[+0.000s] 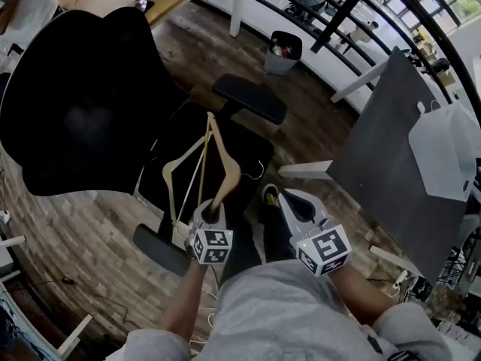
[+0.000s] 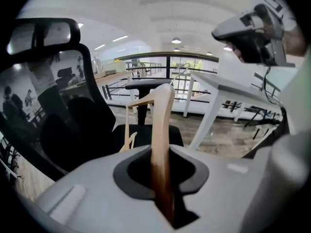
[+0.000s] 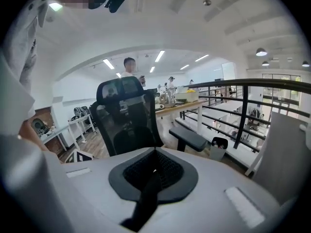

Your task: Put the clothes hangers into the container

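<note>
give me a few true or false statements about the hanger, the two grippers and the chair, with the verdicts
1. The left gripper is shut on a wooden hanger. True.
2. The hanger is made of black plastic. False: it is light-coloured wood.
3. A black office chair stands in front of the person. True.
4. The right gripper holds a second hanger. False: its jaws are together with nothing between them.
</note>
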Demonstrator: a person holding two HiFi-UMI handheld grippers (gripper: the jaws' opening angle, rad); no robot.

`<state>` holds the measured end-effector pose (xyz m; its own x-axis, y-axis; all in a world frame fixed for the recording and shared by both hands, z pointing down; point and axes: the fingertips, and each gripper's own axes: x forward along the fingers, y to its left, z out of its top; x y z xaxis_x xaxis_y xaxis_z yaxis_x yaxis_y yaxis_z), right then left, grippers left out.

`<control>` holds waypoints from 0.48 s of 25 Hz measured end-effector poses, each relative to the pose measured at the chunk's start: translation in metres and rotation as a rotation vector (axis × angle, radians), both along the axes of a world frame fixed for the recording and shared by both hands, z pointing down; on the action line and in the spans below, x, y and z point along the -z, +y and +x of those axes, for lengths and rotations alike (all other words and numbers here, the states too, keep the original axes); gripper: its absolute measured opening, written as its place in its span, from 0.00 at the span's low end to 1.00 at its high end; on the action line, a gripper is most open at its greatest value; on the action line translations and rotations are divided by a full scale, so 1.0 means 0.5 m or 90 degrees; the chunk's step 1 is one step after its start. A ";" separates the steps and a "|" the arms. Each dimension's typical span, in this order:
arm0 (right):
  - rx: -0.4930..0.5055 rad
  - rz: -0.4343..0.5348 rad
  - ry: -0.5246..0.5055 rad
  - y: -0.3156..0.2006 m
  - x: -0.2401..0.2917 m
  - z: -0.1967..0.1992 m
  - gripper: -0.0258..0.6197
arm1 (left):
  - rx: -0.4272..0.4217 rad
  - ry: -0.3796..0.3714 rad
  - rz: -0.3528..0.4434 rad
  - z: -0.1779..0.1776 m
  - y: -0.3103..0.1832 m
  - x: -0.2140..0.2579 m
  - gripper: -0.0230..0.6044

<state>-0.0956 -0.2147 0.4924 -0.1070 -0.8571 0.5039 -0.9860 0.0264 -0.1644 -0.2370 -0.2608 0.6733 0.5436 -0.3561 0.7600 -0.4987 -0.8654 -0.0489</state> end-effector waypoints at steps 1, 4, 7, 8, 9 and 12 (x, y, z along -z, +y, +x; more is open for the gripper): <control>-0.008 0.008 0.005 0.007 0.011 0.010 0.04 | -0.002 0.013 0.005 0.000 0.005 0.018 0.13; -0.040 0.026 0.015 0.037 0.043 0.047 0.04 | -0.017 0.051 0.018 0.007 0.028 0.069 0.13; -0.074 0.053 0.023 0.066 0.088 0.107 0.04 | -0.050 0.073 0.026 0.040 0.050 0.114 0.13; -0.084 0.062 0.022 0.078 0.103 0.129 0.04 | -0.063 0.083 0.029 0.053 0.059 0.132 0.13; -0.096 0.070 0.019 0.093 0.116 0.151 0.04 | -0.076 0.091 0.036 0.066 0.067 0.151 0.13; -0.136 0.095 0.002 0.147 0.146 0.228 0.04 | -0.121 0.113 0.070 0.116 0.088 0.215 0.12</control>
